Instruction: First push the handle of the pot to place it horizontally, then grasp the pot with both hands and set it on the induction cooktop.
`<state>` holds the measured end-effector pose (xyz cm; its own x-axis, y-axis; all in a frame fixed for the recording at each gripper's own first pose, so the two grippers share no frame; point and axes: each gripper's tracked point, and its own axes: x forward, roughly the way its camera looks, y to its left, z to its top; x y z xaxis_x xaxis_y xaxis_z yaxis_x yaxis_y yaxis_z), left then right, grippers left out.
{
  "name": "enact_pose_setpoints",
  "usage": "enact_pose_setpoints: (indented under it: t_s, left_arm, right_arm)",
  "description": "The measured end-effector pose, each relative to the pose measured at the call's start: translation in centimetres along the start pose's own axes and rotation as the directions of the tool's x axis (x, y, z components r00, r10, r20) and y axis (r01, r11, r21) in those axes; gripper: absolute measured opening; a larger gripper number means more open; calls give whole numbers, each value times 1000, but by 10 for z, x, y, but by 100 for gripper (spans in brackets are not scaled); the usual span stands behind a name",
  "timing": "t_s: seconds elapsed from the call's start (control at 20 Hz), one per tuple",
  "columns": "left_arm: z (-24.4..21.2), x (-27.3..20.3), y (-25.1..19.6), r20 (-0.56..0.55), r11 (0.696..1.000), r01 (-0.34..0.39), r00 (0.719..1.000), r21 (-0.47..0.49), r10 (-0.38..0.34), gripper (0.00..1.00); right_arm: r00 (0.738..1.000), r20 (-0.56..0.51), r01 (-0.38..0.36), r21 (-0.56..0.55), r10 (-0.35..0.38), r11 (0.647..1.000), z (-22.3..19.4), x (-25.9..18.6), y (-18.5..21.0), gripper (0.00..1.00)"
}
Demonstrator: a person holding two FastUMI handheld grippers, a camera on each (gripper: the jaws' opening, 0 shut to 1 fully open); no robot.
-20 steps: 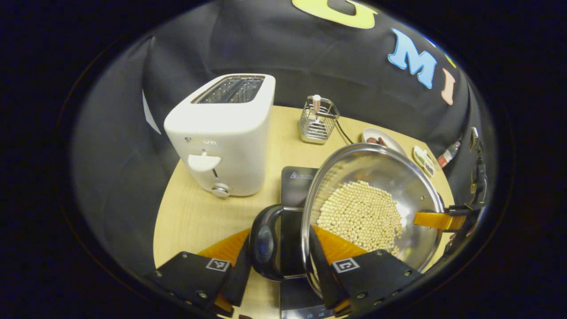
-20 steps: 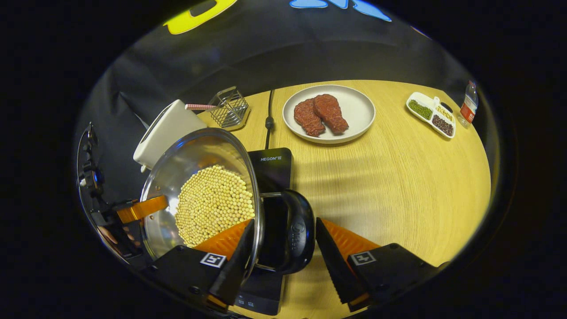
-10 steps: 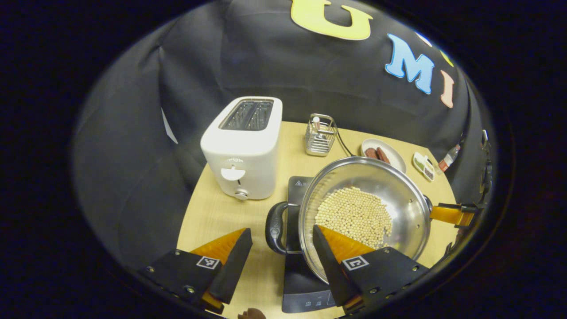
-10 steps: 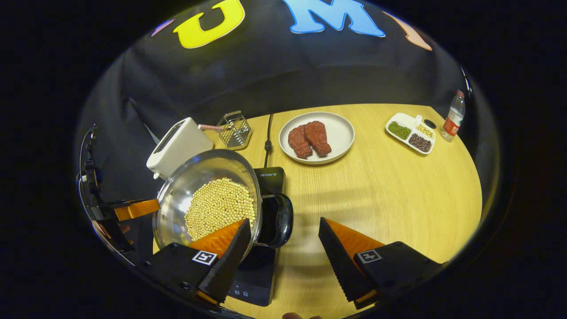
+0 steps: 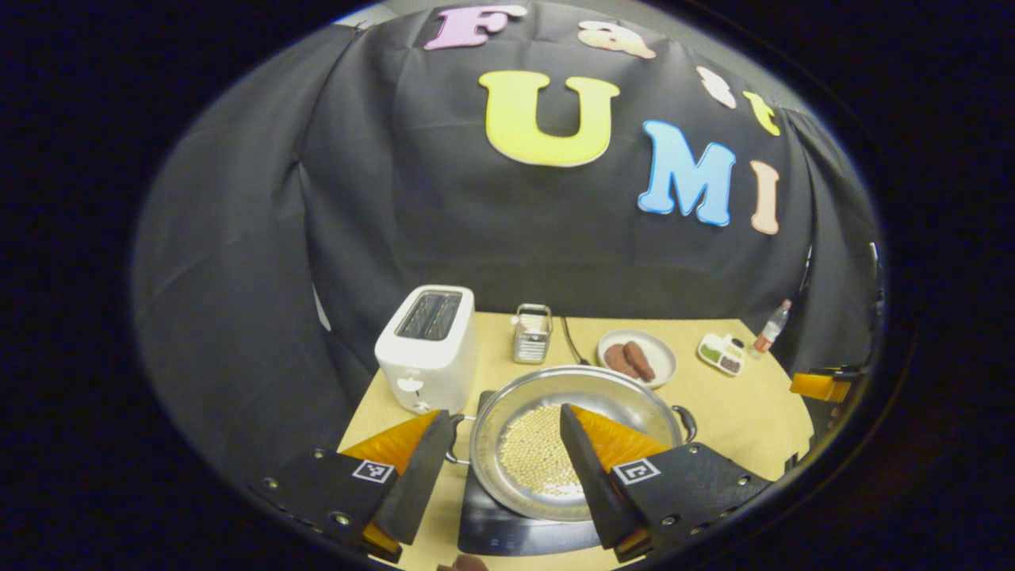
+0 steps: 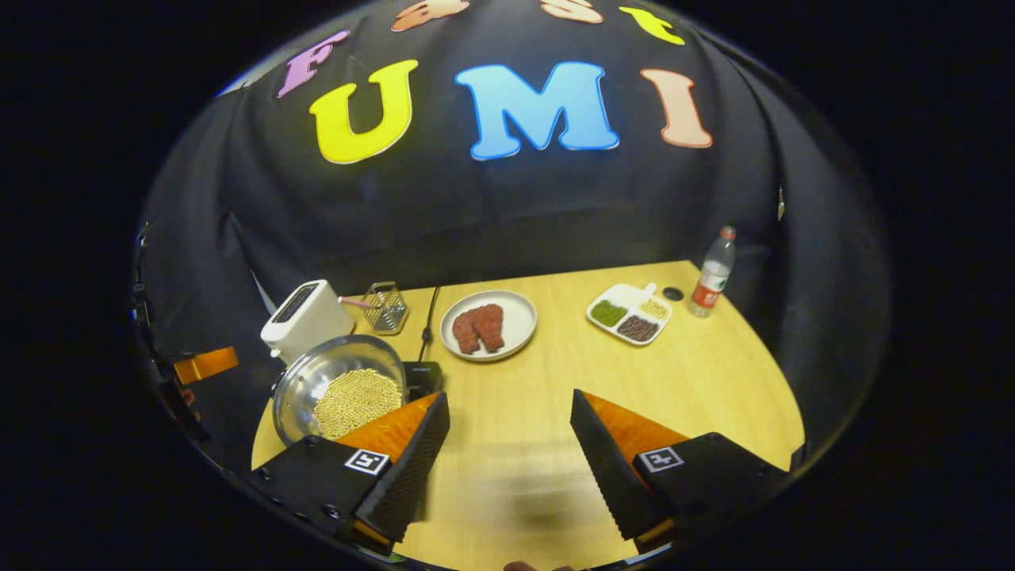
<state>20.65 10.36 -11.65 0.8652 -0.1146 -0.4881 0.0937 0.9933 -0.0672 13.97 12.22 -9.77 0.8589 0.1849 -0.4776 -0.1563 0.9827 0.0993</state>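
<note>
Left gripper view, left to right: the white toaster point(image 5: 428, 345) stands on the counter point(image 5: 745, 412); the left gripper point(image 5: 499, 464) has its jaws spread, holding nothing. The pot point(image 5: 555, 432) of beans rests on the induction cooktop point(image 5: 507, 531). Right gripper view: the right gripper point(image 6: 507, 456), jaws spread and empty, is above the counter, right of the pot.

One pot point(image 6: 337, 388), one toaster point(image 6: 306, 319), one plate point(image 6: 515, 317), two steaks point(image 6: 478, 327), one bottle point(image 6: 711, 274)
</note>
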Motion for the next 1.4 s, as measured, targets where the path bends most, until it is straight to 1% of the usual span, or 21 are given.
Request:
enact_pose_setpoints:
  t_s: [0.05, 0.1, 0.15, 0.2, 0.25, 0.3, 0.35, 0.4, 0.45, 0.5, 0.55, 0.75, 0.85, 0.95, 1.0, 1.05, 1.1, 1.2, 1.25, 1.3, 1.4]
  left_arm:
    - [10, -9, -10, 29, 1000, 2, 1000, -2, -2, 81]
    - [20, -18, -20, 56, 1000, 10, 998, -2, -10, 84]
    - [28, -27, -31, 84, 1000, 16, 996, 8, -17, 81]
    - [35, -34, -40, 106, 999, 12, 994, 34, -15, 84]
    - [40, -43, -48, 130, 998, -5, 992, 62, -3, 84]
    - [48, -54, -59, 162, 996, -14, 987, 84, 0, 80]
    - [56, -67, -75, 195, 995, -16, 981, 101, -4, 84]
    - [62, -79, -90, 230, 993, -15, 973, 117, -13, 84]
    - [68, -91, -107, 259, 992, -14, 966, 129, -20, 81]
    - [72, -103, -123, 283, 991, -6, 959, 132, -32, 84]
    - [73, -117, -144, 298, 992, 4, 954, 129, -43, 81]
    - [78, -167, -211, 371, 993, 10, 927, 119, -54, 80]
    - [73, -186, -244, 395, 994, 9, 917, 106, -50, 87]
    - [61, -212, -274, 399, 997, 15, 916, 74, -43, 80]
    - [56, -223, -287, 407, 998, 15, 913, 55, -36, 80]
    - [52, -232, -299, 417, 999, 13, 909, 37, -27, 83]
    - [45, -242, -311, 416, 1000, 5, 909, 24, -15, 80]
    - [26, -258, -319, 408, 999, -31, 913, 11, 24, 80]
    - [20, -265, -321, 413, 999, -53, 909, 7, 45, 87]
    - [14, -273, -325, 419, 998, -68, 906, -2, 62, 83]
    - [-2, -292, -330, 429, 997, -72, 900, -31, 79, 83]
  right_arm:
    - [999, 44, 25, -5, -25, 1000, 8, -10, -12, 98]
    - [994, 98, 52, -10, -50, 999, 19, -22, -24, 98]
    - [987, 141, 78, -13, -75, 997, 26, -33, -37, 98]
    - [980, 175, 94, -9, -91, 996, 29, -43, -46, 98]
    - [975, 201, 98, 1, -96, 995, 33, -54, -53, 98]
    - [968, 229, 102, 14, -102, 995, 37, -70, -61, 98]
    - [960, 258, 109, 21, -111, 994, 42, -83, -71, 98]
    - [950, 287, 120, 23, -121, 993, 45, -95, -82, 98]
    - [940, 318, 127, 21, -128, 992, 49, -107, -92, 98]
    - [929, 344, 138, 19, -136, 990, 49, -117, -103, 98]
    - [922, 362, 143, 18, -140, 990, 49, -128, -113, 98]
    - [909, 397, 130, 25, -129, 991, 40, -168, -158, 98]
    - [904, 409, 119, 46, -128, 992, 38, -185, -186, 98]
    - [907, 406, 96, 62, -113, 993, 32, -202, -210, 98]
    - [901, 419, 94, 59, -110, 994, 30, -212, -225, 98]
    - [893, 436, 100, 51, -112, 994, 29, -221, -240, 98]
    - [890, 442, 101, 39, -107, 994, 23, -228, -250, 98]
    - [895, 439, 83, 14, -81, 996, 10, -239, -262, 98]
    - [897, 437, 76, 3, -69, 997, 5, -243, -266, 98]
    - [898, 436, 74, -10, -62, 997, 2, -245, -270, 98]
    - [903, 424, 90, -37, -66, 995, -7, -245, -274, 97]
